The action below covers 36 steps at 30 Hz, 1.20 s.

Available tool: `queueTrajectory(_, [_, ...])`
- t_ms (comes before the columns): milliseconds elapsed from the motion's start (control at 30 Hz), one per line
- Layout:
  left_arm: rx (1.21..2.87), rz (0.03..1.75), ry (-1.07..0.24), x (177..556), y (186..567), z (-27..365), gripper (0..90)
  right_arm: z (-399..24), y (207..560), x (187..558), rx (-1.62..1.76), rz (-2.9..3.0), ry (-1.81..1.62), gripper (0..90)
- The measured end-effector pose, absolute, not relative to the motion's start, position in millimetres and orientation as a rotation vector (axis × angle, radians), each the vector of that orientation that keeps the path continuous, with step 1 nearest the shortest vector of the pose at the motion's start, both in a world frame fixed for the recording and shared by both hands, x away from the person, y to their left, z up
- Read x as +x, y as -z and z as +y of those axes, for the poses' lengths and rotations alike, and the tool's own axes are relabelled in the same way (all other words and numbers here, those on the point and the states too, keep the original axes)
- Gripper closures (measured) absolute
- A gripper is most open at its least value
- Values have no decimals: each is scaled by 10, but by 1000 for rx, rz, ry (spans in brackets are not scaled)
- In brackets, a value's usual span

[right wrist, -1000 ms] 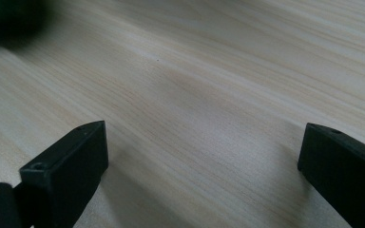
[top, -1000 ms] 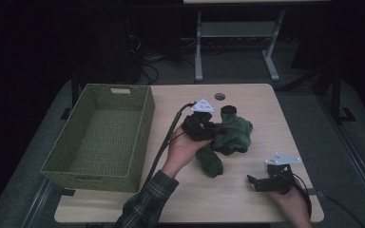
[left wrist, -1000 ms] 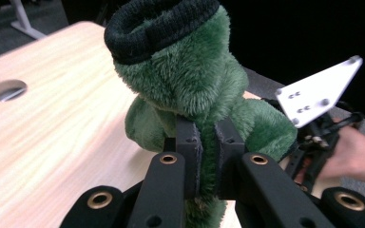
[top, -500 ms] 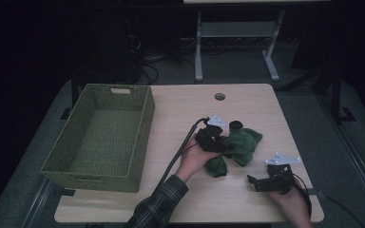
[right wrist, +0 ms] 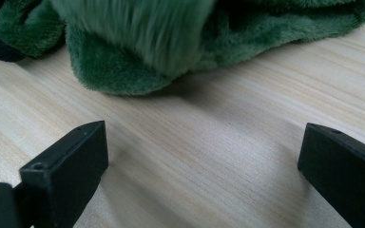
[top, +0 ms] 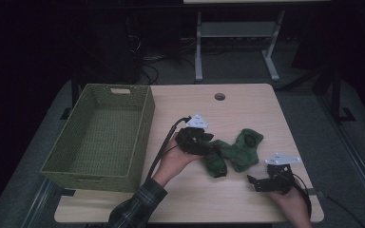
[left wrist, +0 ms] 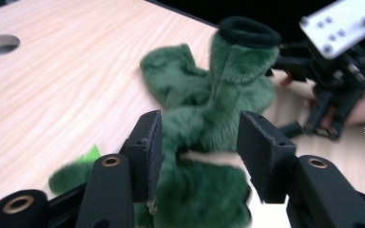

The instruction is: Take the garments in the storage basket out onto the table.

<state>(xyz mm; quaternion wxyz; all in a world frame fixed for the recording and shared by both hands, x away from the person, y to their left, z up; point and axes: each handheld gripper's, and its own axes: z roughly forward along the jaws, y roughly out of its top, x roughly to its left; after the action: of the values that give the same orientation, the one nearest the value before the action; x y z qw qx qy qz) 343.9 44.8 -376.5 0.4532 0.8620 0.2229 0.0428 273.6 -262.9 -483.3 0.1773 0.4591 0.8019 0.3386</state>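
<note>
A green plush garment lies between the half-opened left gripper jaws, just released, and could be dragged and snagged if the gripper is lifted

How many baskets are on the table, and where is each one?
1. The green woven basket stands on the left part of the wooden table, to the left of the left gripper and the green plush cloth.

Near end of the green plush garment blurred, cut off below.
</note>
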Motion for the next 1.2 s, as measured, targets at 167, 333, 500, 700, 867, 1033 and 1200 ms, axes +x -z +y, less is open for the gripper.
queueTrajectory(167, [2127,512,-102,3264,3850,563,543,-2628,4832,2736,1300,2269,-959,27])
queueTrajectory(333, [2155,479,-93,3133,3974,541,562,-2628,4833,2736,1299,2269,-959,27])
queueTrajectory(500, [2208,453,-93,3105,4157,429,548,-2629,4833,2736,1299,2270,-959,27])
queueTrajectory(700, [2257,458,-120,3145,4366,318,484,-2629,4833,2736,1298,2270,-958,27])
queueTrajectory(867, [2276,457,-126,3211,4493,246,479,-2629,4833,2736,1298,2270,-958,27])
queueTrajectory(1033, [2284,450,-125,3250,4524,201,510,-2629,4833,2736,1298,2270,-958,27])
queueTrajectory(1200, [2281,473,-137,3286,4545,188,684,-2629,4833,2736,1298,2270,-958,27])
